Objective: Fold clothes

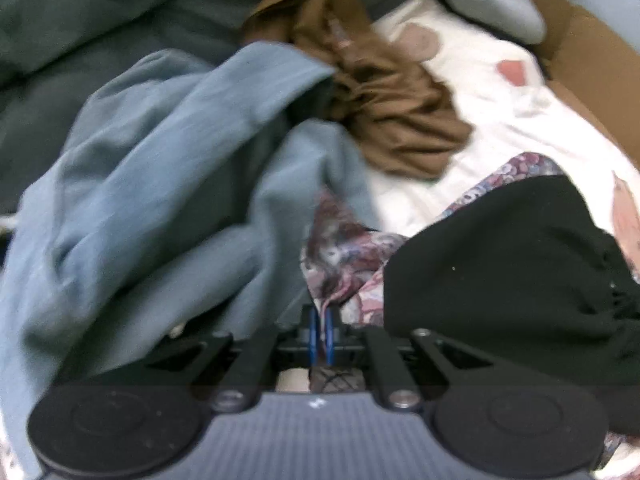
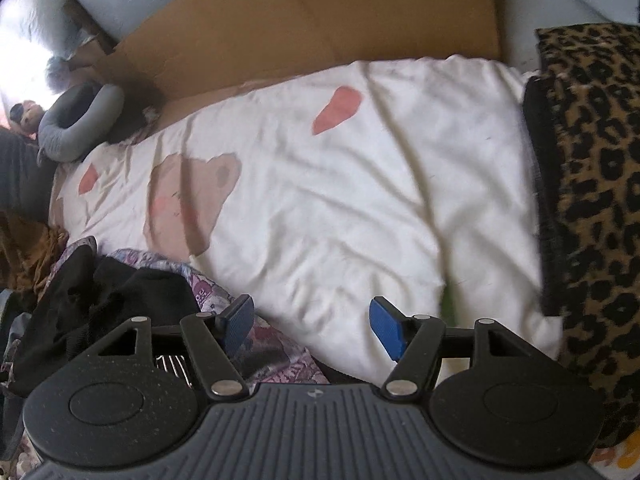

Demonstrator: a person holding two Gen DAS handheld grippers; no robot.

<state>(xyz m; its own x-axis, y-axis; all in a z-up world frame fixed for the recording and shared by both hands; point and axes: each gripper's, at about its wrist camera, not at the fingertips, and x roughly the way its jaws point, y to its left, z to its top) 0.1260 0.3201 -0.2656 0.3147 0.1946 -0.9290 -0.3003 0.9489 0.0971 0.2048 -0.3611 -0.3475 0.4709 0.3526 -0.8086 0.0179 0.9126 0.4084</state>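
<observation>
Left wrist view, left to right: dark teal bedding (image 1: pixel 60 20) fills the far left and top. In front of it a blue-grey garment (image 1: pixel 160 168) lies bunched, blurred. Brown garment (image 1: pixel 380 104) is crumpled past it at top centre, on the white sheet (image 1: pixel 472 92). The left gripper (image 1: pixel 320 328) sits bottom centre, its blue pads (image 1: pixel 329 334) pinched together on a fold of the floral cloth (image 1: pixel 340 248), which rises straight from the jaws. Black garment (image 1: pixel 500 264) lies right of that, overlapping the floral cloth. Cardboard (image 1: pixel 592 52) runs along the far right edge of the sheet.

Right wrist view, left to right: grey neck pillow (image 2: pixel 80 120) at far left, a bit of brown garment (image 2: pixel 28 256) below it. Black garment (image 2: pixel 120 300) and floral cloth (image 2: pixel 208 292) are heaped at lower left, touching the left finger of the right gripper (image 2: pixel 312 324). That gripper's jaws stand wide apart with nothing between them; only the white sheet (image 2: pixel 360 208), printed with a bear and pink shapes, lies beyond the gap. Cardboard (image 2: pixel 300 20) stands behind the sheet. Leopard blanket (image 2: pixel 592 160) covers the right side, its edge lying on the sheet.
</observation>
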